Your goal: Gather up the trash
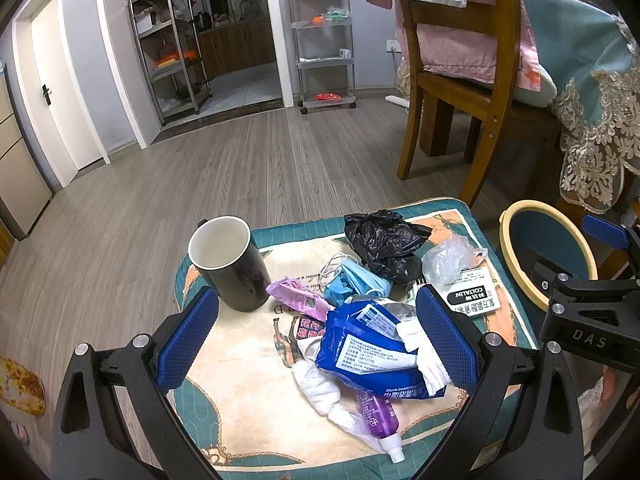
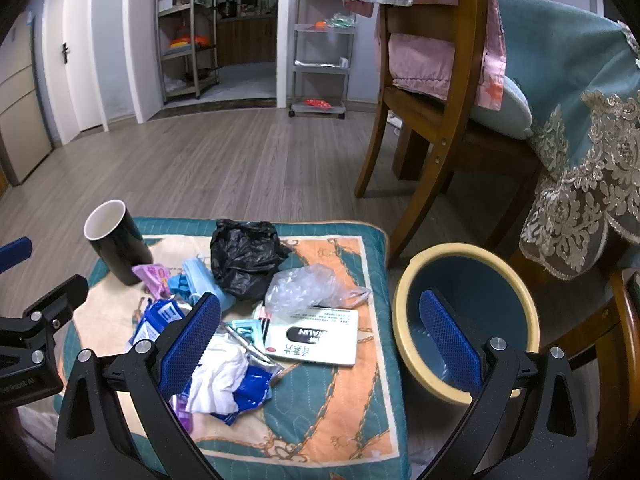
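Note:
Trash lies on a patterned cushion (image 1: pixel 240 412): a blue wet-wipe packet (image 1: pixel 368 352), white tissue (image 1: pixel 320 392), a purple tube (image 1: pixel 378 420), a pink wrapper (image 1: pixel 300 296), a blue face mask (image 1: pixel 356 280), a black plastic bag (image 1: pixel 384 244), a clear bag (image 1: pixel 448 260) and a white medicine box (image 1: pixel 472 296). My left gripper (image 1: pixel 316 336) is open, hovering over the blue packet. My right gripper (image 2: pixel 320 332) is open above the cushion's right side, between the tissue (image 2: pixel 216 376) and the bin (image 2: pixel 464 320). The medicine box (image 2: pixel 316 336) lies between its fingers.
A black mug (image 1: pixel 232 264) stands at the cushion's far left corner. The blue bin with a yellow rim stands on the floor right of the cushion (image 2: pixel 320 432). A wooden chair (image 2: pixel 420 120) and a draped table (image 2: pixel 580 140) stand behind.

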`<state>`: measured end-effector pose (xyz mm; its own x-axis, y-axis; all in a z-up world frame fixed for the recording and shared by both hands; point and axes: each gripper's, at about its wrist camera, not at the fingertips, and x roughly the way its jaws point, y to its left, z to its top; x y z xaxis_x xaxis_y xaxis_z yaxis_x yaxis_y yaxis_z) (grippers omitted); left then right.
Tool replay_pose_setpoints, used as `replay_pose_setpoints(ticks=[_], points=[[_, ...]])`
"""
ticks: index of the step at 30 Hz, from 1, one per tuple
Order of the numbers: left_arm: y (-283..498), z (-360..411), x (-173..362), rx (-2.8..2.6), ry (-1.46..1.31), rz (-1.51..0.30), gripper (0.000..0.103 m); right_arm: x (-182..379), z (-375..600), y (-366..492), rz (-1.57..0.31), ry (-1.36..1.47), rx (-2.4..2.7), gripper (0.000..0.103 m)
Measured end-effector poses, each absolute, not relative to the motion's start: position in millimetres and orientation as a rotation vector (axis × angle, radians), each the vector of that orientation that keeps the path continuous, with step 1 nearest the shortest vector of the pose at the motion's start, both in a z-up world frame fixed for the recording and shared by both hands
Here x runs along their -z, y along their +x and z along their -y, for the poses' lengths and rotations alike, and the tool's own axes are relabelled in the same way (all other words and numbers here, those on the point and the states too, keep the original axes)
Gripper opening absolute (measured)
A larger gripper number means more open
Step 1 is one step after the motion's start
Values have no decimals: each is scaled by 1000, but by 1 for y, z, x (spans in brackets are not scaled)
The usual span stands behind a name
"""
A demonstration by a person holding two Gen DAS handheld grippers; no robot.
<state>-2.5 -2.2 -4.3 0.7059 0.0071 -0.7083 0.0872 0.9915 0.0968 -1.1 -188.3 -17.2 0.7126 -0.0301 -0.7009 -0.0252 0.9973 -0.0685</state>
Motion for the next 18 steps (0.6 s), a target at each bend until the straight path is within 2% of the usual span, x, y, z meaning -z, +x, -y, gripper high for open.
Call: replay_pose_setpoints(ticks=[9,18], points=[[1,-2,11,91,82,-825,97,19,191,3,-811,-4,-14,99],[40,-29,20,94,91,-853,97,23,201,74,-861,92,-94,99]])
